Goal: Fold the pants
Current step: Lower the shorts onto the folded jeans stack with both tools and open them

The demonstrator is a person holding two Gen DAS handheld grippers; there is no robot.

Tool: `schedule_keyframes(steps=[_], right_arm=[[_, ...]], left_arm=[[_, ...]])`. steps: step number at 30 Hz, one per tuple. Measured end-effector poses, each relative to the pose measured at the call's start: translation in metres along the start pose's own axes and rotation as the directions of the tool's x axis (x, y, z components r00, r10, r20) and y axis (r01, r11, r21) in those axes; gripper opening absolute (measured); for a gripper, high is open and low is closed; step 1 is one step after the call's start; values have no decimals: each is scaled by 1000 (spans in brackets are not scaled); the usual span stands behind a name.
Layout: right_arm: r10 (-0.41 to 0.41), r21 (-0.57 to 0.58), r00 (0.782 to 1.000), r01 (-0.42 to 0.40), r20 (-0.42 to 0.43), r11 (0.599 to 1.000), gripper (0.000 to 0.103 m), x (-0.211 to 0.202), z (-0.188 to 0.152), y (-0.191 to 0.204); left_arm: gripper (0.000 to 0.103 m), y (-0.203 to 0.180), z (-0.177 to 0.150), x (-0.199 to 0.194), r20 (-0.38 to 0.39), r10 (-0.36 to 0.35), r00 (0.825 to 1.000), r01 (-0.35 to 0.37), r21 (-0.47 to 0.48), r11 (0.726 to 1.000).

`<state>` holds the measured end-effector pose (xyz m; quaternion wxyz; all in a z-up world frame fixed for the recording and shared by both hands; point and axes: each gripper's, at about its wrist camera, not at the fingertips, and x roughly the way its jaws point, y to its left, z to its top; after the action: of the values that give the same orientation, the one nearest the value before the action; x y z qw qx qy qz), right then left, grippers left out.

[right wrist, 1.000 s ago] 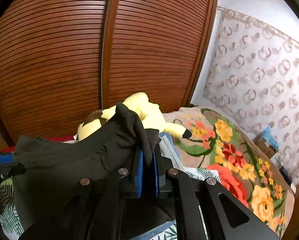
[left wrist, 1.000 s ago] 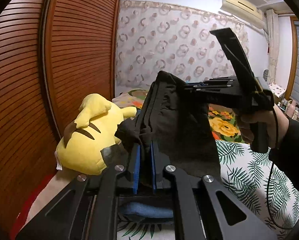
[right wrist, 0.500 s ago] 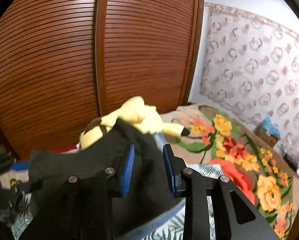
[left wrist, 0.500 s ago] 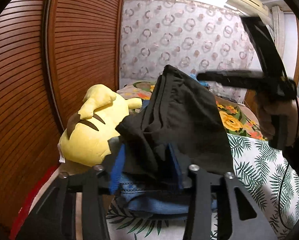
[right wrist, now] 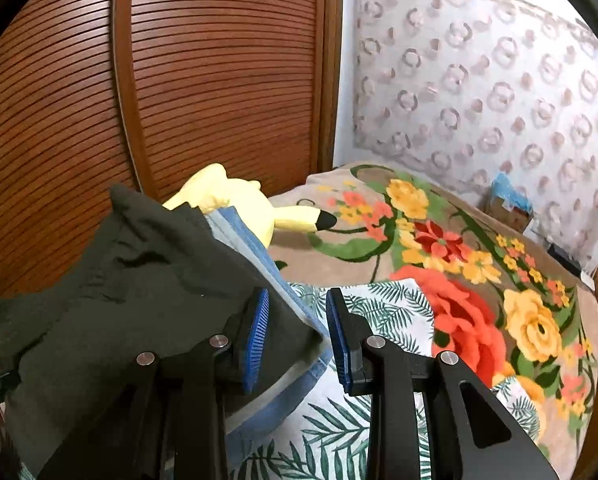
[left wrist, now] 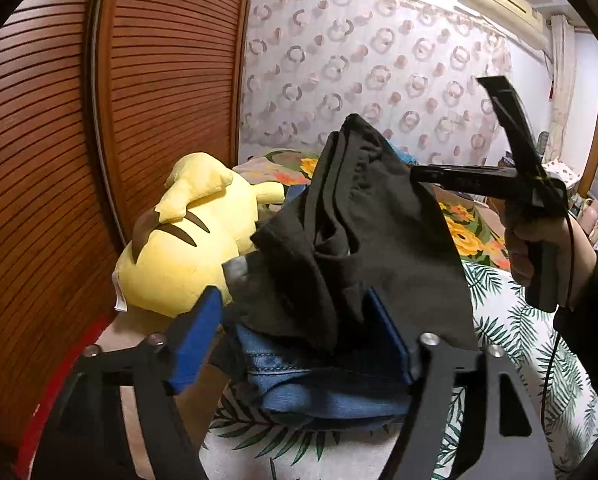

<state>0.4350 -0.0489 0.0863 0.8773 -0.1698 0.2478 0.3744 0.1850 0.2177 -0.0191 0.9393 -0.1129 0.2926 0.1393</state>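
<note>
Dropped on folded jeans (left wrist: 331,396) near the bed's (right wrist: 379,304) wardrobe-side edge, black pants (left wrist: 363,248); let go by left tongs (left wrist: 299,344), just widened, and right tongs (right wrist: 297,334), parted, pads off the cloth.

No readable text, no labels, no brands, no numbers, no signs anywhere

dark pants (left wrist: 363,240), folded and rumpled, lie draped over folded blue jeans (left wrist: 327,384) on the bed.
</note>
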Motion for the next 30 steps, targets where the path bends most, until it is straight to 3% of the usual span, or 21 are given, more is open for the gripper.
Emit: schedule_keyframes(steps=[11,21,30], right_arm=[[42,-8,998,-41,48,999,31,-48,-45,22],[43,14,996,-44,77,999,31,-104,-74,40],[-6,56,996,1,92,998,58,-155,-107,59]], left_arm=[[102,-8,-2,-22,8,-10,1000,10,50,999],[102,-15,-6,-57,30,-10,999,8,81,997],[102,-24,-20,-78,29,-36,999,34,86,996]])
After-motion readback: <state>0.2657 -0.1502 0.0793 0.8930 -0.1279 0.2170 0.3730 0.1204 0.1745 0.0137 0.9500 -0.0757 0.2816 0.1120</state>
